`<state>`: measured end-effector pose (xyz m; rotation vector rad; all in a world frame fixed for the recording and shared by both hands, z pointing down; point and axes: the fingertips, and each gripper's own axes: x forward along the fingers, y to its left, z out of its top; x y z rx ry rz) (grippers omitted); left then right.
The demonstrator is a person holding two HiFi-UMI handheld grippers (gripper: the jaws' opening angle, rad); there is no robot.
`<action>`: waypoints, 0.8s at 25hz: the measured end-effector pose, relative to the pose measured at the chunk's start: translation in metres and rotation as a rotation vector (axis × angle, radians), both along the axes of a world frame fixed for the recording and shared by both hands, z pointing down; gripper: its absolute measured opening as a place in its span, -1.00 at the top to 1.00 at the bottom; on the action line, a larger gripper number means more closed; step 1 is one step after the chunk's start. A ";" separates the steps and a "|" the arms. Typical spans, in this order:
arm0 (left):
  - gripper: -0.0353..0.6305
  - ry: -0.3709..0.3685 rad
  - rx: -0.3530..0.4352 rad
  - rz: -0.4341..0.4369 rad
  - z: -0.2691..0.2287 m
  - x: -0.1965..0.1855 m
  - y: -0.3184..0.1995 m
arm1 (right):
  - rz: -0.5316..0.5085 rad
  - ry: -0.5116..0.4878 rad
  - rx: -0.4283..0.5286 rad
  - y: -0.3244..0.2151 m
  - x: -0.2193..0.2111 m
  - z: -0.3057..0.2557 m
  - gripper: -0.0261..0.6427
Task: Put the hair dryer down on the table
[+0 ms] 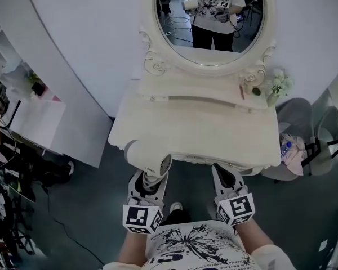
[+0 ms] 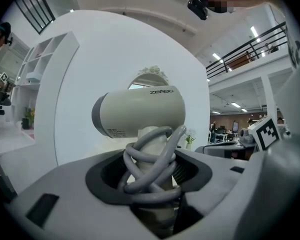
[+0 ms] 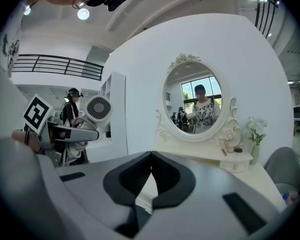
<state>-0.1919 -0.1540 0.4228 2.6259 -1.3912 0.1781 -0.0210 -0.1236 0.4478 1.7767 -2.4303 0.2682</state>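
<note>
The left gripper [image 1: 147, 183] pinched the hair dryer [image 1: 146, 157] by its handle [image 2: 151, 135], with the cord [image 2: 140, 156] coiled round it. It hung at the table's [image 1: 203, 134] near edge, not yet down. The right gripper [image 3: 150, 155] hung alongside, jaws pressed together, empty: a spare, I'd say.

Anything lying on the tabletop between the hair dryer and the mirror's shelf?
No. The head view shows the tabletop bare between the hair dryer and the shelf.

You've got two grippers here — left gripper [image 1: 151, 178] and right gripper [image 1: 227, 174] — plus one hair dryer [image 1: 148, 157], one table [image 1: 214, 135], one mirror [image 1: 180, 38], one flower bunch [image 1: 280, 84]
</note>
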 end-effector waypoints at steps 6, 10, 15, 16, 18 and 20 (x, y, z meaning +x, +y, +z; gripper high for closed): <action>0.16 -0.012 -0.031 0.081 0.007 -0.016 -0.056 | 0.068 0.007 -0.010 -0.045 -0.020 -0.001 0.87; 0.16 -0.013 -0.060 0.111 0.020 -0.008 -0.082 | 0.093 0.013 -0.025 -0.065 -0.015 0.004 0.87; 0.16 -0.039 -0.088 0.137 0.036 0.025 -0.111 | 0.110 0.008 -0.029 -0.095 0.017 0.008 0.87; 0.16 -0.047 -0.092 0.142 0.040 0.032 -0.118 | 0.113 0.006 -0.028 -0.103 0.025 0.009 0.87; 0.16 -0.063 -0.100 0.150 0.047 0.047 -0.133 | 0.114 0.006 -0.023 -0.121 0.040 0.011 0.87; 0.16 -0.078 -0.114 0.161 0.058 0.061 -0.149 | 0.110 0.012 -0.016 -0.140 0.053 0.013 0.87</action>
